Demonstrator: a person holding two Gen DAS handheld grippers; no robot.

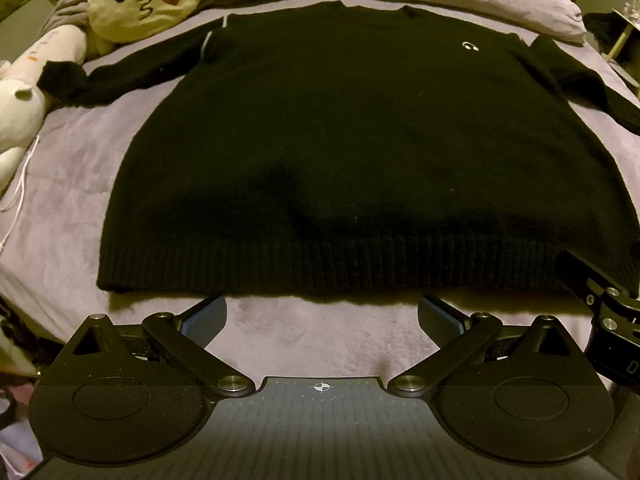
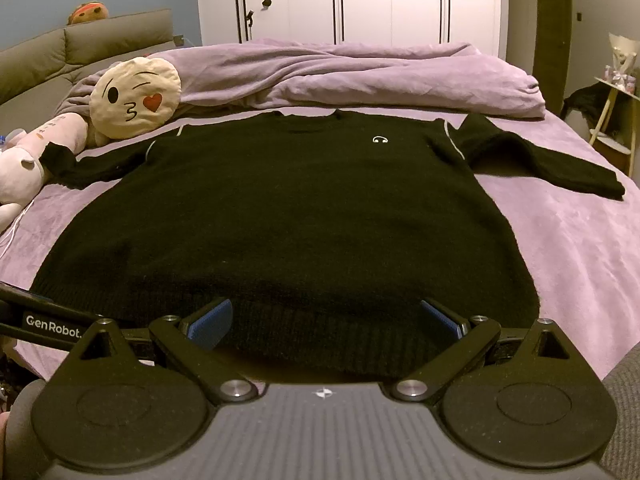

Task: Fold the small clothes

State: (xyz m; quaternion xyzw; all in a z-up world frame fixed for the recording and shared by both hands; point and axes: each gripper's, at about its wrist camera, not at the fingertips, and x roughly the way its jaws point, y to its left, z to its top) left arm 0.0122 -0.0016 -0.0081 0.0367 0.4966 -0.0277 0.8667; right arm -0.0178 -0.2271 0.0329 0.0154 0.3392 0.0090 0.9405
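Sweater (image 1: 352,152) lies flat on the bed (image 1: 72,208); left gripper (image 1: 322,314) and right gripper (image 2: 326,318) wide open, empty, at its hem.

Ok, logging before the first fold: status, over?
Left gripper and right gripper open, at the hem. Black sweater flat on the bed, sleeves spread. Emoji pillow by the left sleeve.

Both wrist cams sit low at the black sweater's (image 1: 340,152) hem, facing up its length toward the headboard-side duvet (image 2: 360,76), left cam just short, right cam over the hem, sharing sweater & emoji pillow (image 2: 134,98).
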